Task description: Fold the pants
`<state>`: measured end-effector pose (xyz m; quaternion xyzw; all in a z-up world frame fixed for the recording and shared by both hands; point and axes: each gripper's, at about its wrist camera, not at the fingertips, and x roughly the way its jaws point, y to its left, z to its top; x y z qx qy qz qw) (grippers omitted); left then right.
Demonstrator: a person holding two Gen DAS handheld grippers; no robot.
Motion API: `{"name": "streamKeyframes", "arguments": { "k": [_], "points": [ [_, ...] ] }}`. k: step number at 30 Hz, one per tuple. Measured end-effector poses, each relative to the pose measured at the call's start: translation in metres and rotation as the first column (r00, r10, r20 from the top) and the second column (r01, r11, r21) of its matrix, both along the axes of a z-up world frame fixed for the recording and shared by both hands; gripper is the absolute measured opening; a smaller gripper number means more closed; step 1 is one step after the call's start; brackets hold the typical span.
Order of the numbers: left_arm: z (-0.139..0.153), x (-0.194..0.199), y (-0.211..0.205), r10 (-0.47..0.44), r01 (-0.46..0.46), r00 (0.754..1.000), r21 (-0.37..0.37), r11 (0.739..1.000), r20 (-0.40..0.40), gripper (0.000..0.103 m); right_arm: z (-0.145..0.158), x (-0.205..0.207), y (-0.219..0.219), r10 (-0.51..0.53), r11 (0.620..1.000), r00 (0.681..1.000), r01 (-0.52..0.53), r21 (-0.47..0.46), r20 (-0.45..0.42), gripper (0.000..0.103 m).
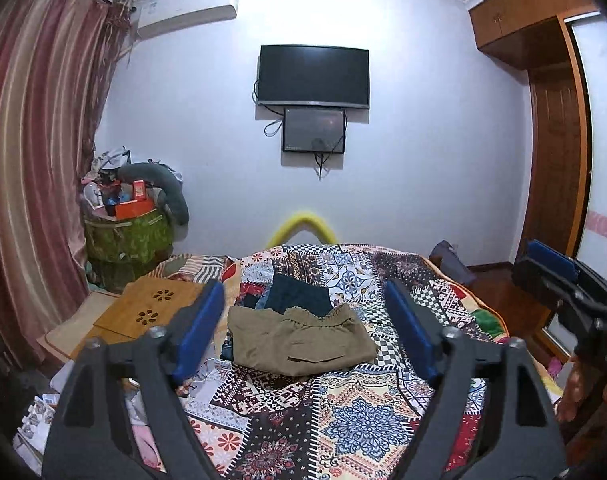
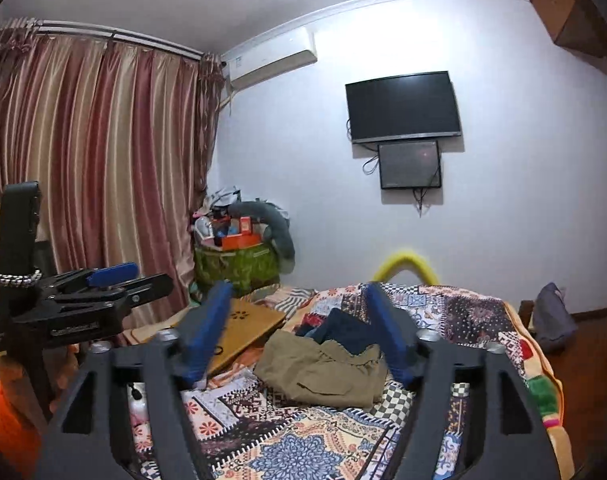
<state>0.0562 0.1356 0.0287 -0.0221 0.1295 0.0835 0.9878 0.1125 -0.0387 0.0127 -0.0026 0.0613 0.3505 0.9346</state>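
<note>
1. While the striped pink-and-gold curtain (image 2: 91, 152) hangs at the far left, a perforated bamboo lap board (image 1: 151, 308) lies on the bed's left side.
2. Jaws of the left gripper (image 1: 303, 320) are released, holding nothing, above the quilt.
3. Folded khaki cloth pants (image 1: 299, 340) rest on the multicoloured patchwork quilt (image 1: 343, 420), touching dark blue folded clothes (image 1: 299, 294) behind them.
4. Jaws of the right gripper (image 2: 299, 336) are likewise spread wide and empty.

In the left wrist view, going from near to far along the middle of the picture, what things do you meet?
Patterned quilt → khaki pants → dark clothes → yellow bed rail → small screen → TV.
</note>
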Motion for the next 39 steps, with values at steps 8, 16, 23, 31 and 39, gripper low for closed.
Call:
{"name": "streamKeyframes", "arguments": {
  "k": [8,16,23,31,39],
  "points": [
    [-0.002,-0.017,-0.003,0.017,-0.017,1.0,-0.004,1.0,0.021,0.103,-0.001,-0.004,-0.008,-0.065,0.998,0.997,0.066,0.023,-0.034,0.103],
    [-0.007,-0.019,-0.002,0.027,-0.027,0.999,-0.011,1.0,0.016,0.103,-0.003,-0.009,-0.015,-0.08,0.997,0.996,0.08,0.015,-0.036,0.103],
    [-0.008,-0.019,0.0,0.022,-0.022,1.0,-0.014,1.0,0.012,0.103,-0.008,-0.011,-0.015,-0.078,0.997,0.996,0.078,0.004,-0.049,0.103],
    [-0.013,-0.015,0.0,0.017,-0.017,1.0,-0.016,1.0,0.002,0.103,-0.011,-0.01,-0.014,-0.077,0.997,0.995,0.077,-0.006,-0.062,0.103],
    [-0.016,-0.011,-0.003,0.013,-0.013,1.0,-0.006,1.0,-0.006,0.103,-0.013,-0.012,-0.015,-0.08,0.997,0.994,0.08,-0.008,-0.068,0.103]
  ]
}}
